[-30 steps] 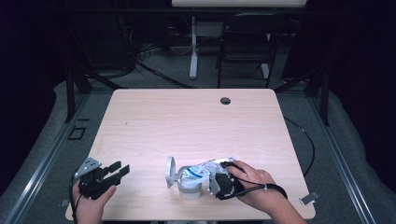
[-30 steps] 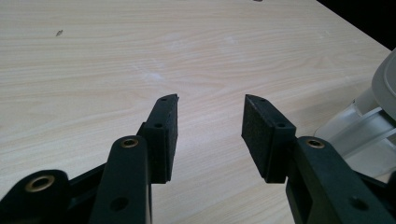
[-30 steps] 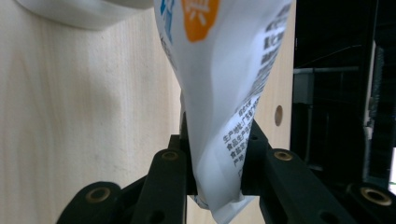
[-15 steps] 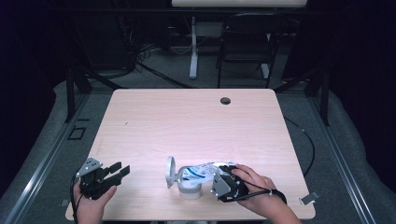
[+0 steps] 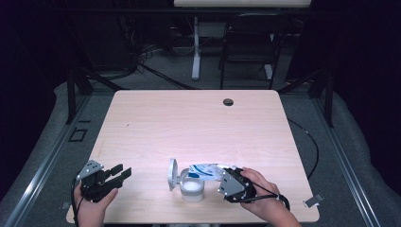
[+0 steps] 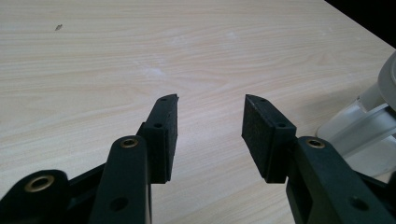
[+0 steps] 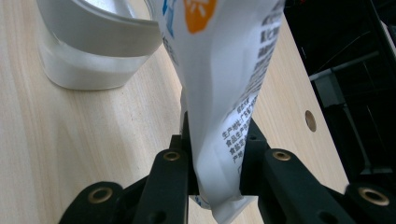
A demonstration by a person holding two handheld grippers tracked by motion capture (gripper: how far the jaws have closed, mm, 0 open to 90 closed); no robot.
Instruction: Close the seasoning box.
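Holding my right claw low over the bench near its front edge, right of the middle, I have that hand lying almost flat, wrist toward the front right corner and claw aimed left. Its jaws are clamped on the bottom end of a white printed pouch, which runs out from the claw toward the clear container just beside it; in the right gripper view the pouch's far end reaches over the container's rim. The container's round lid stands open on its left side. My left claw rests by the front left corner, well apart from the container, jaws spread wide with nothing between them, pointing right along the bench.
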